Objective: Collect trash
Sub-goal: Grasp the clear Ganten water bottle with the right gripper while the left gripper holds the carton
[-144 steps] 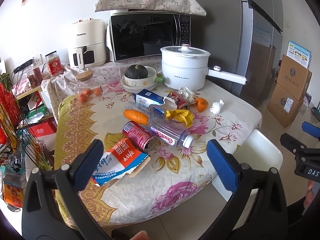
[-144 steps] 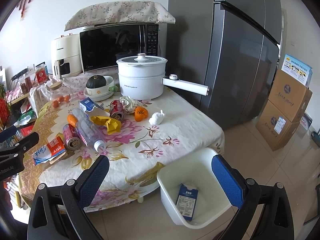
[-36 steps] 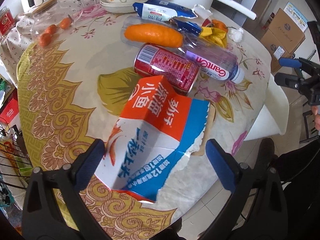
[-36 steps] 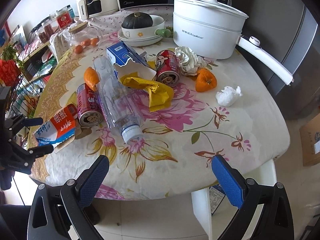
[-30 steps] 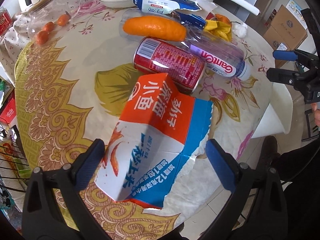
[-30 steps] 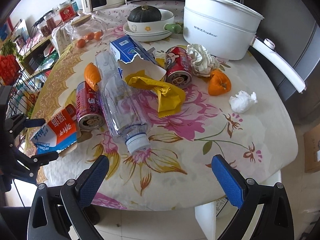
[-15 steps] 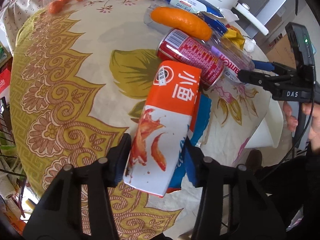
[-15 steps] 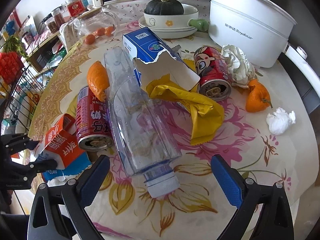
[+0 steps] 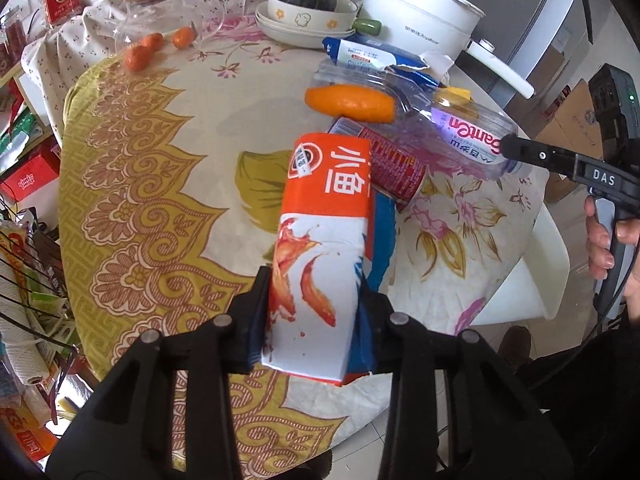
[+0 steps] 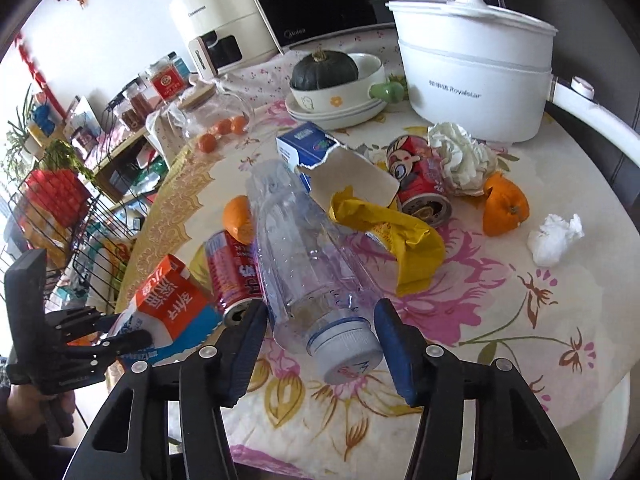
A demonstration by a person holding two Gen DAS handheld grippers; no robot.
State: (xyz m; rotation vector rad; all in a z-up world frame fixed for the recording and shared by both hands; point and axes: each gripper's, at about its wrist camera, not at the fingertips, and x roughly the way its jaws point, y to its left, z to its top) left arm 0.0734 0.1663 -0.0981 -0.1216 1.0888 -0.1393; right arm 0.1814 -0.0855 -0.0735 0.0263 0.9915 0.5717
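My left gripper (image 9: 314, 312) is shut on an orange, white and blue carton (image 9: 324, 232), squeezed flat and held over the table's near edge; it also shows in the right wrist view (image 10: 172, 300). My right gripper (image 10: 320, 344) has its jaws around the cap end of a clear plastic bottle (image 10: 308, 264) lying on the floral tablecloth (image 10: 500, 300); the pads look close to it but contact is unclear. A red can (image 10: 234, 276) lies beside the bottle. A yellow wrapper (image 10: 400, 236), second red can (image 10: 420, 184), blue torn carton (image 10: 316, 148), orange peels (image 10: 504, 208) and tissues (image 10: 556, 236) lie further back.
A white electric pot (image 10: 476, 64) with a long handle, a bowl holding a squash (image 10: 324, 68), a glass jar (image 10: 216, 112), an air fryer and a microwave stand at the back. A white bin (image 9: 532, 280) sits below the table's right edge. A wire rack (image 10: 60, 200) stands left.
My left gripper has closed on the carton and lifted it. My right gripper has moved in low to the bottle's cap end and narrowed its jaws around it.
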